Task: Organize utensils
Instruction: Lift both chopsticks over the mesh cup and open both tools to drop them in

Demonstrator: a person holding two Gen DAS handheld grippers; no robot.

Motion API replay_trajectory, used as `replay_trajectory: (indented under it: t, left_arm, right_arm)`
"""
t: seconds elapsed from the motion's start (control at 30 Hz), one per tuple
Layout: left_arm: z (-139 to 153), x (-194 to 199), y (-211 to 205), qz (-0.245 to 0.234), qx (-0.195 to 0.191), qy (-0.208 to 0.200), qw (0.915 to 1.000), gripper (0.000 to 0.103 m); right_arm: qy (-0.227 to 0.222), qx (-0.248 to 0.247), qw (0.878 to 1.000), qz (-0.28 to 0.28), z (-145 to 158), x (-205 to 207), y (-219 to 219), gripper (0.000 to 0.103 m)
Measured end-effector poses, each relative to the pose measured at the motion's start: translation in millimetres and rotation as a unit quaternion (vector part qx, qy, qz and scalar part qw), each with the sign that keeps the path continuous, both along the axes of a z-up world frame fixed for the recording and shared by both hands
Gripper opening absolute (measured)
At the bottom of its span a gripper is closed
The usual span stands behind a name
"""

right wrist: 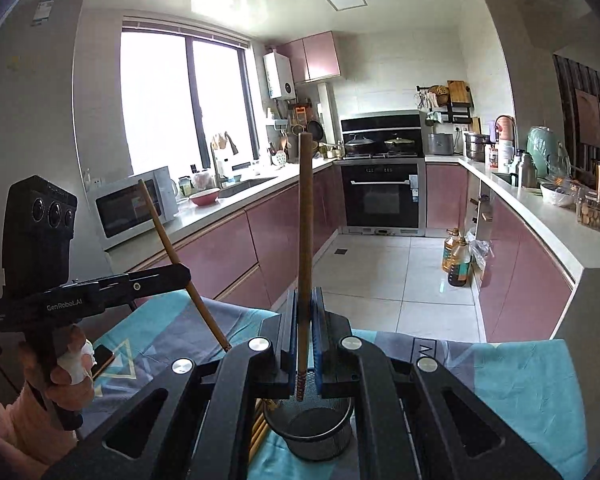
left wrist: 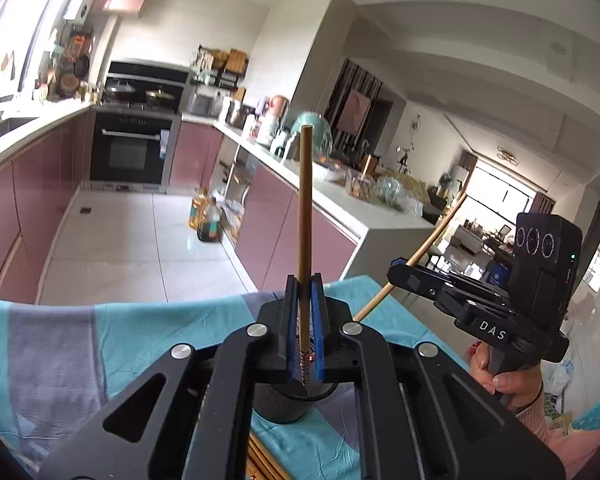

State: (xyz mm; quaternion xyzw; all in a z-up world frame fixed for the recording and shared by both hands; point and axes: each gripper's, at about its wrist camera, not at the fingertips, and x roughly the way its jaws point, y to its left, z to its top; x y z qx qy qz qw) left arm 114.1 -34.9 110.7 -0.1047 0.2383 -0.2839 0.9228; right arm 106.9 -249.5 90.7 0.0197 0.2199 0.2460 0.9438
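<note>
- The kitchen counter is a smooth white slab running in a U above glossy pink cabinet fronts, with a black glass oven at the far end and pale square floor tiles below.
- A soft cloth in teal and grey blocks, lightly creased, covers the near table.
- On that cloth stands a round black mesh holder, a fine-wire cup with a solid rim; it sits just below both grippers' fingertips, and it looks empty inside.
- Beside the holder lie several slim wooden chopsticks, bundled side by side on the cloth.
- The left gripper, black linkage with blue pads, is clamped tight on one chopstick: a straight, round wooden stick standing nearly upright, its ribbed, red-banded tip hanging over the holder's mouth.
- The right gripper, of the same build, is pressed shut on a second chopstick, also upright, ribbed end pointing down above the holder.
- A hand grips each tool's black handle.
</note>
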Motion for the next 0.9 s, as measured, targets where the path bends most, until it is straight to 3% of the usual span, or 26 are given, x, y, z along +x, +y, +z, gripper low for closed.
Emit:
replay_trajectory:
  t: [0.2,0.4,0.7,0.83,0.9]
  left_arm:
    - [-47.8,27.6,-32.7,-0.012,0.073,0.048,0.9961,0.007]
    - [-89.0,45.2,-48.1,-0.021,0.111,0.079,0.9904,0.007]
    - [-102.6,69.8,-49.7,-0.012,0.125,0.086,0.9884,0.010]
    - [-102.5,70.0,-43.9,-0.008,0.115,0.083,0.9898,0.026]
    - [-99.1,63.4,-39.5,0.004,0.119,0.070,0.9904,0.029]
  right_arm:
    - [0.058,-0.045,0.997,0.012,-37.9,15.6,13.7,0.006]
    - [0.117,-0.075,0.990,0.029,-67.7,28.2,30.4,0.006]
    - [0.141,-0.057,0.988,0.008,-73.7,50.1,38.1,0.008]
    - [0.143,-0.045,0.989,-0.001,-76.3,50.8,39.1,0.011]
    - [0.135,-0.040,0.990,-0.002,-74.5,44.0,38.3,0.014]
